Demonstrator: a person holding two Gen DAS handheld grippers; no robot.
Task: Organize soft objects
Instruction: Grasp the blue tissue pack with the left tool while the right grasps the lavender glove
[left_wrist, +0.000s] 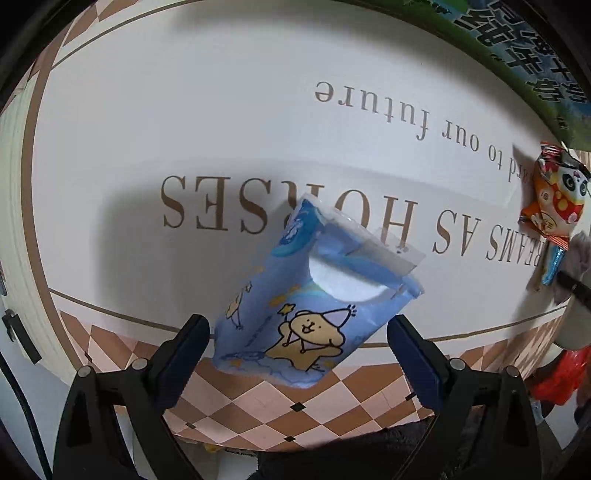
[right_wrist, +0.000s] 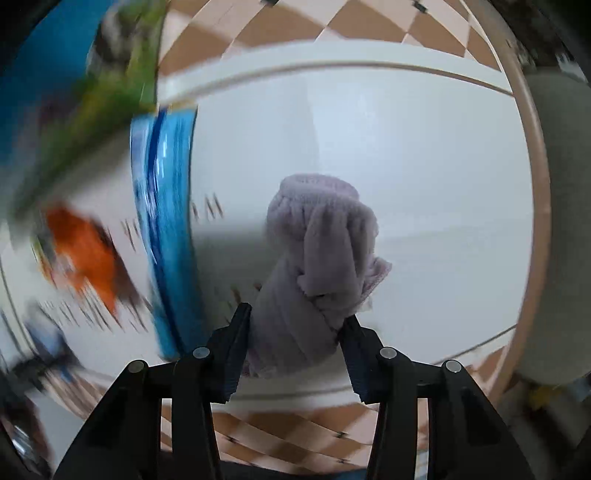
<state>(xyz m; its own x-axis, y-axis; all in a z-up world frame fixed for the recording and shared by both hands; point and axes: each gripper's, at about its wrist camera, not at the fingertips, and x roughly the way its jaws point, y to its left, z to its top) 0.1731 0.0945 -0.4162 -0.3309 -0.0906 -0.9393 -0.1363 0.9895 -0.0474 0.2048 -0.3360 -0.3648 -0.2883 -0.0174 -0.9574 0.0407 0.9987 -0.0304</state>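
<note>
- The left gripper (left_wrist: 298, 343) stands with its jaws spread wide, each finger apart from the blue tissue pack (left_wrist: 310, 295) that sits between them; no contact shows.
- That pack lies tilted on the white tablecloth (left_wrist: 221, 122), its torn top showing white tissue, over brown printed lettering.
- Farther right, an orange snack packet (left_wrist: 554, 199) lies near the cloth's edge.
- The right gripper (right_wrist: 295, 317) is clamped on a rolled lavender towel (right_wrist: 317, 258), both fingers pressing its lower part.
- Beyond it, the left side of the right wrist view is motion-blurred; blue and orange shapes show.
</note>
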